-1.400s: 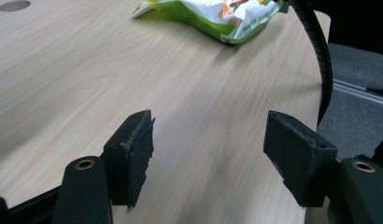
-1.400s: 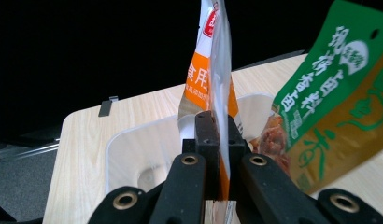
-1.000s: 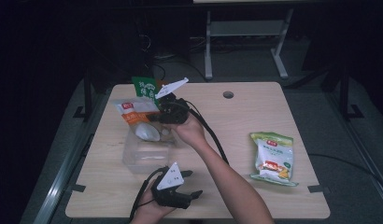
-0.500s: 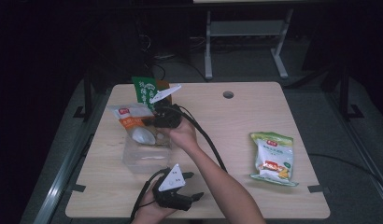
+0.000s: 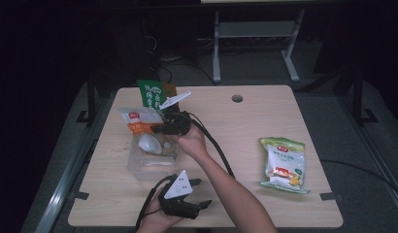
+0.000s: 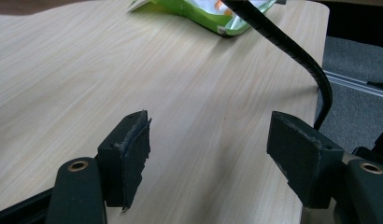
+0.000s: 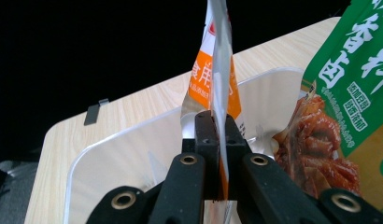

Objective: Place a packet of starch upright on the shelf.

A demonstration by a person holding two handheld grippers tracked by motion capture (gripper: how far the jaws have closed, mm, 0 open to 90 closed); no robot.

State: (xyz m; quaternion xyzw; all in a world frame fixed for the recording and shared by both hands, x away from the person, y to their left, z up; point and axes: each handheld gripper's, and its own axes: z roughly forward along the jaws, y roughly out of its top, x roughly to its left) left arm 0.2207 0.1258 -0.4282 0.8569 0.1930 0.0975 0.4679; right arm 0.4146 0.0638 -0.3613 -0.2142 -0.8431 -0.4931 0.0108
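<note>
A dark room surrounds the pale wooden desk point(image 5: 245, 126), and from above the right gripper point(image 5: 164, 127) holds an orange-and-white packet point(image 5: 139, 120) over the clear plastic bin point(image 5: 139, 165) at the left, a green-yellow snack bag point(image 5: 283, 165) lying well apart at the right. Along the left gripper point(image 6: 208, 149), its jaws stand released over bare desk near the front edge. Along the right gripper point(image 7: 216, 140), the jaws are clenched on the packet's point(image 7: 213, 79) thin edge above the bin point(image 7: 110, 154), beside a green pouch point(image 7: 348, 93); this looks like the placing step, and next it should lower and let go.
</note>
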